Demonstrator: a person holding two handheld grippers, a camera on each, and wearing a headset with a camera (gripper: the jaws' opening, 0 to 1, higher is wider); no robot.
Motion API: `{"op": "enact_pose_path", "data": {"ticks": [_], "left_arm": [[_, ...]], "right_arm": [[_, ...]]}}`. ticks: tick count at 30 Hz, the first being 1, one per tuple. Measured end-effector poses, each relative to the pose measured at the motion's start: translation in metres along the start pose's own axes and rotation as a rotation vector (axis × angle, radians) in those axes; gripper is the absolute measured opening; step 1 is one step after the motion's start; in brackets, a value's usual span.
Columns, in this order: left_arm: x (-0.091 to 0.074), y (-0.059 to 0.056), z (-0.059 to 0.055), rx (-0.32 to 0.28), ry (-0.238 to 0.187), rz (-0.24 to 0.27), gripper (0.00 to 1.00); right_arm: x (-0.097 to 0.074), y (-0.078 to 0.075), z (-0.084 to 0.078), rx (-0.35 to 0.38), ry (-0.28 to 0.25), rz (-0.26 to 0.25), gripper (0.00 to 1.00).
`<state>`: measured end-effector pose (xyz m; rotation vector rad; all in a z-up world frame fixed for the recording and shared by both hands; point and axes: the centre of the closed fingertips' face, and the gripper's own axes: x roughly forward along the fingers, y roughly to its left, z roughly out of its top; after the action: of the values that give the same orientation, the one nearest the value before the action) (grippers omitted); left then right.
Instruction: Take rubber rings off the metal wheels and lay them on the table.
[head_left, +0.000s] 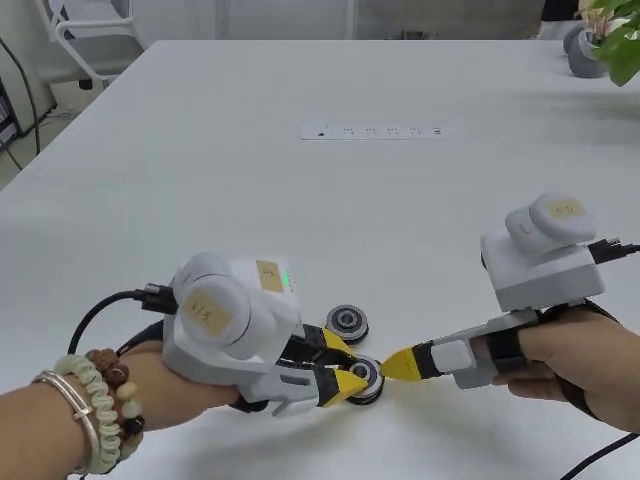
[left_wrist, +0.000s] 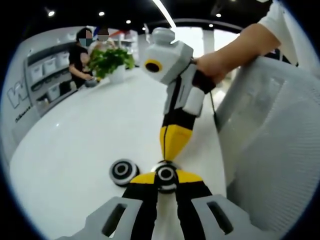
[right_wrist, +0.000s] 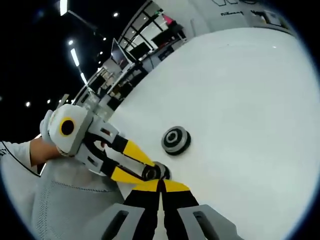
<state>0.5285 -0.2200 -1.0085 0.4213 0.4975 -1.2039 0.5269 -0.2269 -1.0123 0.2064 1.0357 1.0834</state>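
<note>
Wheel (head_left: 365, 377) held by the left gripper (head_left: 352, 374) near the front edge of a white table (head_left: 300, 200): the yellow-tipped jaws are part closed against the wheel's two sides and keep it low over the tabletop (whether it touches the surface cannot be told). From the opposite side the right gripper (head_left: 392, 365) points in, its jaws pressed together with no gap and their tip touching the wheel's rim. Whether they have any of the dark rubber pinched between them cannot be told. A second wheel (head_left: 346, 322), with its ring (left_wrist: 112, 173) on, lies flat on the table just beside the held one, on the side away from the person, and neither gripper touches it. The left hand (head_left: 170, 390) and right hand (head_left: 580, 355) wrap the gripper handles, and the left wrist wears bead bracelets (head_left: 85, 410). Farther up the table lies a flat power strip (head_left: 380, 131). A potted plant (head_left: 612, 40) stands at the far right corner, and a white chair (head_left: 85, 30) at the far left.
</note>
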Motion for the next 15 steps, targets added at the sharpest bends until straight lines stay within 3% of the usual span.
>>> {"op": "enact_pose_path", "data": {"ticks": [15], "left_arm": [[0.0002, -0.0004, 0.0005, 0.022, 0.003, 0.001, 0.14]], "right_arm": [[0.0002, 0.0058, 0.0015, 0.016, 0.005, -0.003, 0.0]]}}
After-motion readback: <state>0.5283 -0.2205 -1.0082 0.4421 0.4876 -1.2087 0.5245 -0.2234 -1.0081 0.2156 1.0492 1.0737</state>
